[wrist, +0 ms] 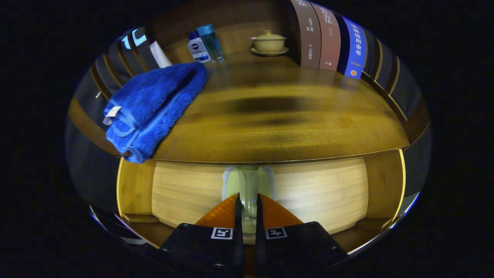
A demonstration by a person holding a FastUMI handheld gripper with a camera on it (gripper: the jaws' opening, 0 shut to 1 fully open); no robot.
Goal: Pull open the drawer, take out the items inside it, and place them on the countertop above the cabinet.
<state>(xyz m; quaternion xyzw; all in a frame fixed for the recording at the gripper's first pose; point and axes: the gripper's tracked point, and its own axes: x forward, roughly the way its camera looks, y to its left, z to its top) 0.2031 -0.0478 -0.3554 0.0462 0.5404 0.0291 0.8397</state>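
The drawer's handle (249, 185) stands upright in the middle of the drawer front (308, 193), just under the front edge of the countertop (278, 131), and it lies straight ahead, running down between my fingers. My gripper (247, 204) is nearly pressed together around it, seemingly pinching it from both sides, so I judge the pull comes straight back toward me. A folded blue towel (154, 104) overhangs the countertop's left front corner

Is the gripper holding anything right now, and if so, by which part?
Yes. The gripper is shut on the pale upright handle of the light wooden drawer front, with one finger pressing each side of the handle's lower half.
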